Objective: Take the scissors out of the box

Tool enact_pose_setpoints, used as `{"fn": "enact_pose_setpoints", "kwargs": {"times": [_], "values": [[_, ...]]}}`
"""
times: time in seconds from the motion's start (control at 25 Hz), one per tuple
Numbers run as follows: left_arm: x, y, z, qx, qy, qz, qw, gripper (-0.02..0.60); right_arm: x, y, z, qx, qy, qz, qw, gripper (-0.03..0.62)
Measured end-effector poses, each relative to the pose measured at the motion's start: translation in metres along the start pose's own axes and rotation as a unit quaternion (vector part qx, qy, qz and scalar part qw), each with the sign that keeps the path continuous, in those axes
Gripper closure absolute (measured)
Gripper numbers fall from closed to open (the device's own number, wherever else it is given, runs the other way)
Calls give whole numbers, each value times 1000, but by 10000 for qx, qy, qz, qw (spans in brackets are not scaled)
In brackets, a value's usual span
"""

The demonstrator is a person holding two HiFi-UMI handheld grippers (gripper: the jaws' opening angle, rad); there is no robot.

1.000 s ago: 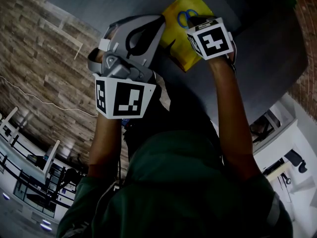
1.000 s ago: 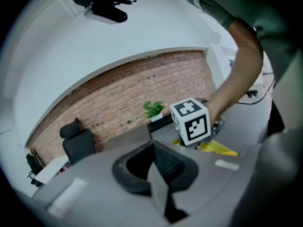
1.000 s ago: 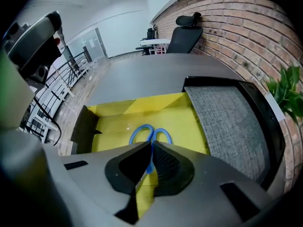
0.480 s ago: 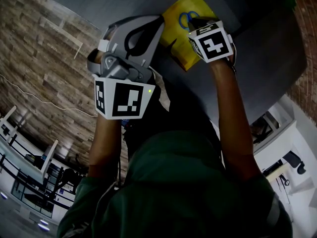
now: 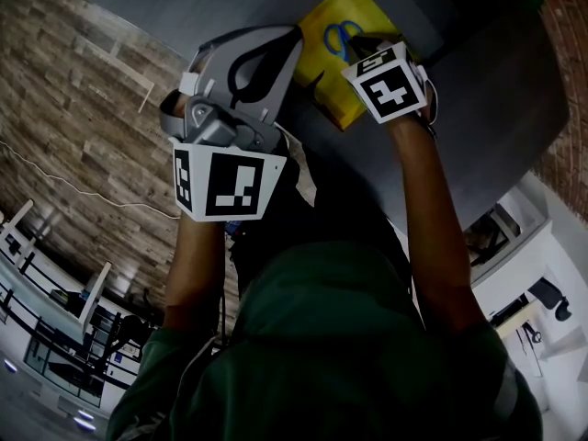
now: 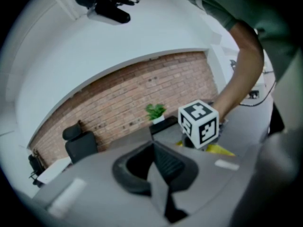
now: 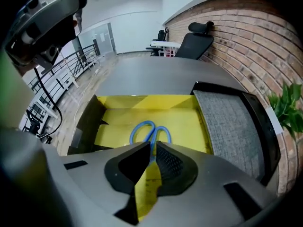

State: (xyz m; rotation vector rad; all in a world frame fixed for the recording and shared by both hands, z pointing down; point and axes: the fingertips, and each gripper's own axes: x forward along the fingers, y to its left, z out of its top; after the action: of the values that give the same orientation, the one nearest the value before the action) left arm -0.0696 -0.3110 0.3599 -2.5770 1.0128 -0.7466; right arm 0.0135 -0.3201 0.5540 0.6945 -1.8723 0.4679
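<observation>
Right gripper (image 7: 152, 148) tipped steeply down into the open yellow box (image 7: 142, 101), jaws drawn almost fully together. Blue scissors (image 7: 144, 124) on the box floor, handle loops just past the fingertips, neck running into the narrow slit between them. Seemingly pinched there, though the contact is too tight to confirm. Blades hidden beneath the jaws. Grey textured mat (image 7: 227, 122) right beside the box. Left gripper (image 6: 154, 150) off to the side above the table (image 6: 246, 150), jaws closed together, nothing between.
</observation>
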Motion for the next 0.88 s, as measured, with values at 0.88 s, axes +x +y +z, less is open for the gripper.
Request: {"fn": "enact_pose_setpoints", "kwargs": {"times": [0.88], "values": [[-2, 1, -2, -66, -8, 81, 9999, 583, 2, 18, 16, -86, -136, 372, 9992, 488]]}}
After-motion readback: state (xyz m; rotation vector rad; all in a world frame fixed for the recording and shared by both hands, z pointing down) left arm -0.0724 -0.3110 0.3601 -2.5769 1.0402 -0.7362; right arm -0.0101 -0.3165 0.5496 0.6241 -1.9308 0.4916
